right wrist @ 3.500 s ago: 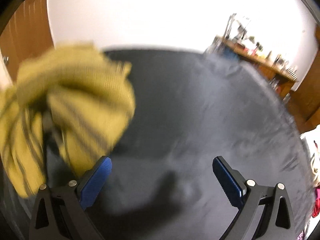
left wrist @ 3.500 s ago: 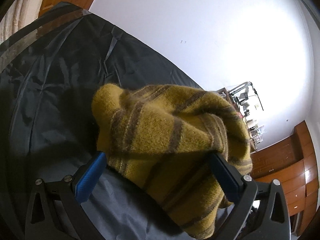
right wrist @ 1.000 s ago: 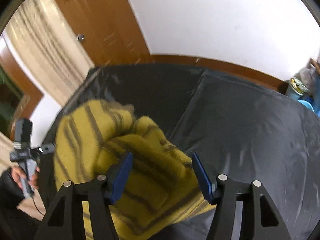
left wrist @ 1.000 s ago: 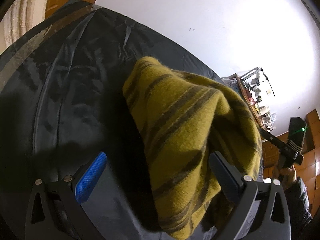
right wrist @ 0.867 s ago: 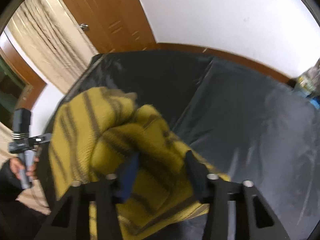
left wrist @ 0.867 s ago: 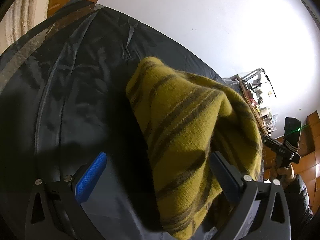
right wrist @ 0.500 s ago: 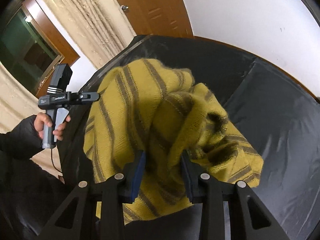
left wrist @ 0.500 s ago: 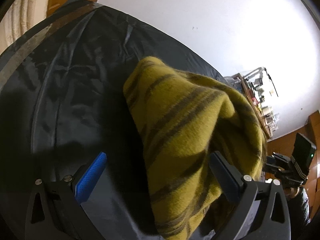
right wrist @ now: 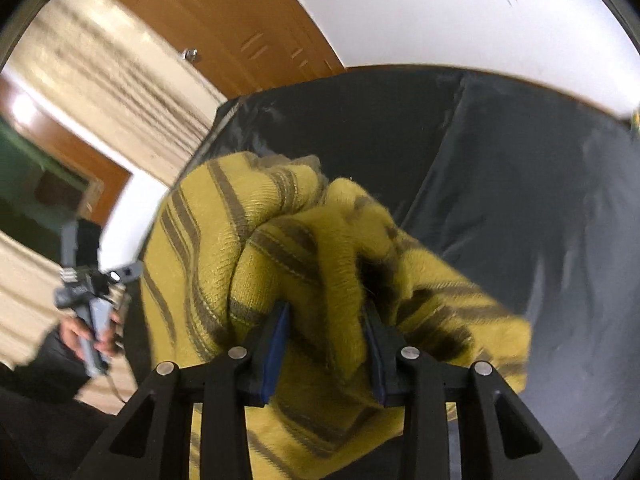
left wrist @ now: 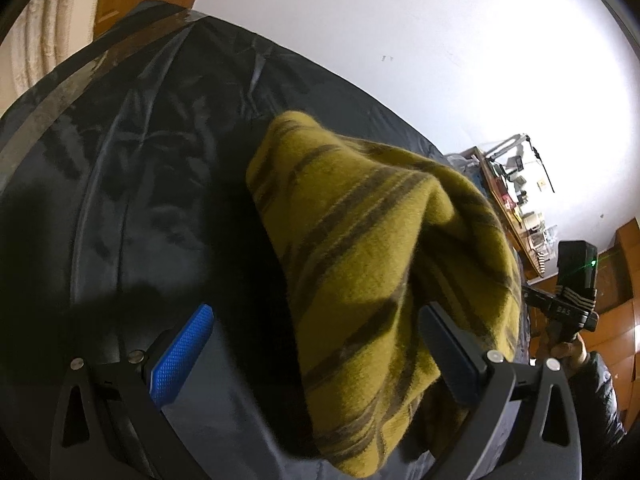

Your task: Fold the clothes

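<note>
Your right claw had just closed on a bunched fold of the yellow striped sweater, heaped on the dark sheet. Left claw sat wide open w/ sweater between its pads, ungripped.

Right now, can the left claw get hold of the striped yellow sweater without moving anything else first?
Probably yes. The left claw is open, and the sweater already lies partly between its fingers on the dark sheet. Nothing stands between. The right claw grips another bunch.
</note>
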A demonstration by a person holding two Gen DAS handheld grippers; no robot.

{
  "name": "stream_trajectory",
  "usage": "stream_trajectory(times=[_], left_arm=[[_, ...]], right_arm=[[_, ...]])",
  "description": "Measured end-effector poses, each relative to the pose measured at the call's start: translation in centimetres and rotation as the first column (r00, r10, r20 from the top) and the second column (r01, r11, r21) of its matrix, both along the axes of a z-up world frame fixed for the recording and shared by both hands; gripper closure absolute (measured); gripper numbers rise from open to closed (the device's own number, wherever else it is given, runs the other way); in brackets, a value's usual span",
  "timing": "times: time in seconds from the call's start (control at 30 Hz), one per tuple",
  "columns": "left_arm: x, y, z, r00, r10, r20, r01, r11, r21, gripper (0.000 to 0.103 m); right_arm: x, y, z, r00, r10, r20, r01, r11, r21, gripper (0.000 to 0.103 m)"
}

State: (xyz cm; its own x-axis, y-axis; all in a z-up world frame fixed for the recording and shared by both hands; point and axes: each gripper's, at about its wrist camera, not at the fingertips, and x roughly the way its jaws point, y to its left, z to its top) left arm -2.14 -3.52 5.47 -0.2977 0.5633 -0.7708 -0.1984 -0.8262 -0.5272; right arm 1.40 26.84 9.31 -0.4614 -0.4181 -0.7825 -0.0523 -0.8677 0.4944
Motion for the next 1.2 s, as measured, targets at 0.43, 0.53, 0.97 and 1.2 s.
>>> stream_trajectory(times=[0.43, 0.53, 0.97, 1.2], left_arm=[[0.2, 0.1, 0.6, 1.000, 0.000, -0.022, 0.000, 1.000, 0.003, 0.000], [0.3, 0.4, 0.8, 1.000, -0.010, -0.027, 0.010, 1.000, 0.003, 0.000], [1.3, -0.6, 1.3, 0.999, 0.014, -0.030, -0.014, 1.000, 0.004, 0.000], [1.5, -1.2, 1.8, 0.999, 0.032, -0.038, -0.031, 0.999, 0.015, 0.000]], right_arm=[[6.3, -9.2, 3.1, 0.980, 0.172, -0.095, -0.176, 0.984, -0.034, 0.073], [7.1, -10.5, 2.2, 0.982, 0.173, -0.075, -0.172, 0.985, 0.026, 0.073], [5.6, -8.0, -1.8, 1.000, -0.015, -0.008, 0.014, 0.992, -0.123, 0.073], [7.4, -10.3, 2.3, 0.980, 0.039, -0.193, -0.101, 0.940, -0.327, 0.076]])
